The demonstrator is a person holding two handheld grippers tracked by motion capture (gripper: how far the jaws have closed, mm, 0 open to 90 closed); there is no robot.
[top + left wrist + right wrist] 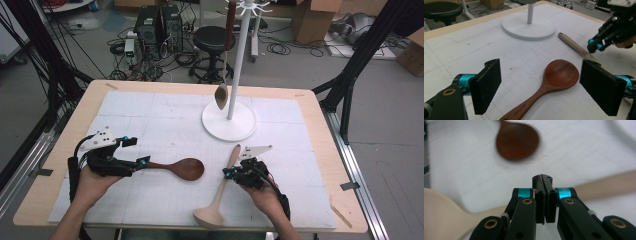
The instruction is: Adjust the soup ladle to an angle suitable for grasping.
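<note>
- The left hand-held gripper [142, 162] rests low over the white mat [150, 125] on the counter [320, 150], its jaws released and standing wide apart.
- In the left gripper view the two black pads [486, 87] stand on either side of the dark wooden spoon [554, 80] without pressing on it; the handle runs down between them towards the bottom edge.
- The dark wooden spoon lies flat on the mat, bowl up, its bowl pointing towards the person's right in the high view.
- Printed writing runs along its handle in the left gripper view; it is too small and too slanted to read for certain.
- The right hand-held gripper [227, 173] is clenched: in the right gripper view its two pads [545, 200] meet with nothing between them.
- Its tips sit right at the handle of the pale wooden ladle [217, 197], which lies slantwise on the mat with its bowl near the front edge; whether they touch cannot be told.
- The pale wooden ladle's handle end points towards the white stand [229, 120], whose round base sits farther back on the mat.
- A spoon with a dark handle [223, 75] hangs from the top of the stand, its bowl just above the base.
- The two spoons on the mat lie near each other but apart.
</note>
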